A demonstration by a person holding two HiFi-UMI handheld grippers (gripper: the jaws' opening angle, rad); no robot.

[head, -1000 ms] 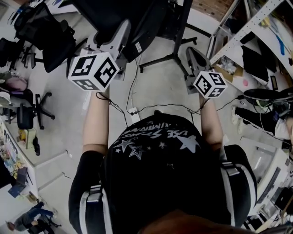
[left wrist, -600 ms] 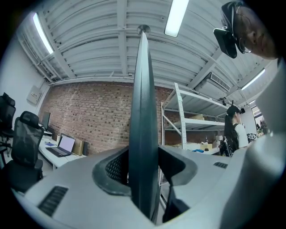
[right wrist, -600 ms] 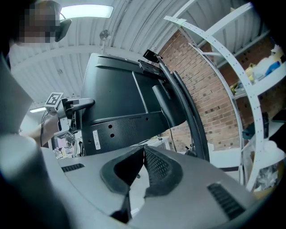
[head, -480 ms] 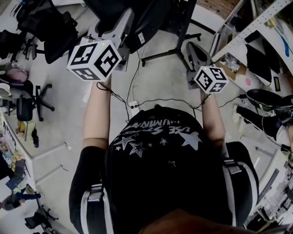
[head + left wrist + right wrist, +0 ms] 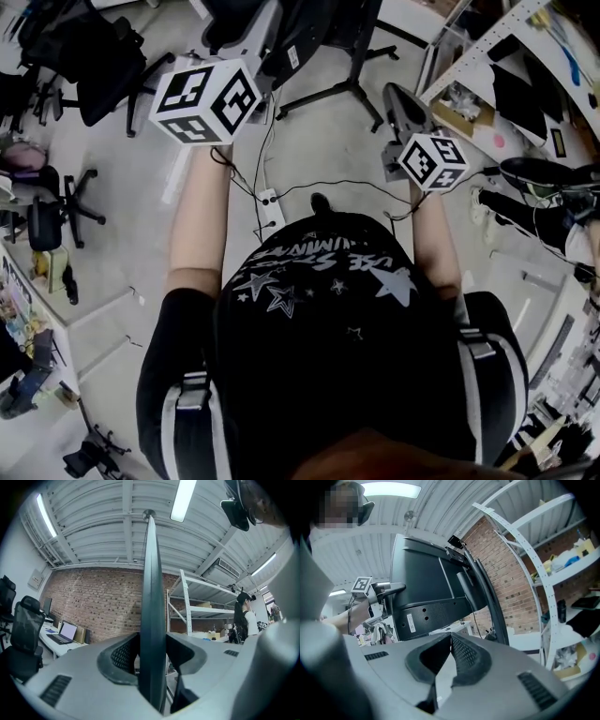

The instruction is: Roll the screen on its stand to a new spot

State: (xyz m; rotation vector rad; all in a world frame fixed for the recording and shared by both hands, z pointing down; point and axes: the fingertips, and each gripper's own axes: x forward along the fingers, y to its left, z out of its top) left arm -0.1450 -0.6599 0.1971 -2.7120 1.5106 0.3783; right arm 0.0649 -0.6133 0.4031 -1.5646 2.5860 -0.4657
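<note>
Screen gripped at its edge, left side only.
Your left gripper (image 5: 152, 649) is clamped on the thin edge of the screen (image 5: 151, 573), pads seemingly pressing both faces. Your right gripper (image 5: 450, 641) is closed on nothing, right of the stand (image 5: 347, 89), near the screen's back.

We looked down on a pale grey floor (image 5: 319, 150). The black legs of the stand (image 5: 354, 86) spread across it near the top. A white power strip (image 5: 270, 208) lay flat on the bare floor, and thin black cables (image 5: 347, 183) trailed from it and past it. At the left, a black office chair (image 5: 70, 211) stood on its star base, with another dark chair (image 5: 108, 66) further up. A white shelving rack (image 5: 478, 52) stood along the right side.
</note>
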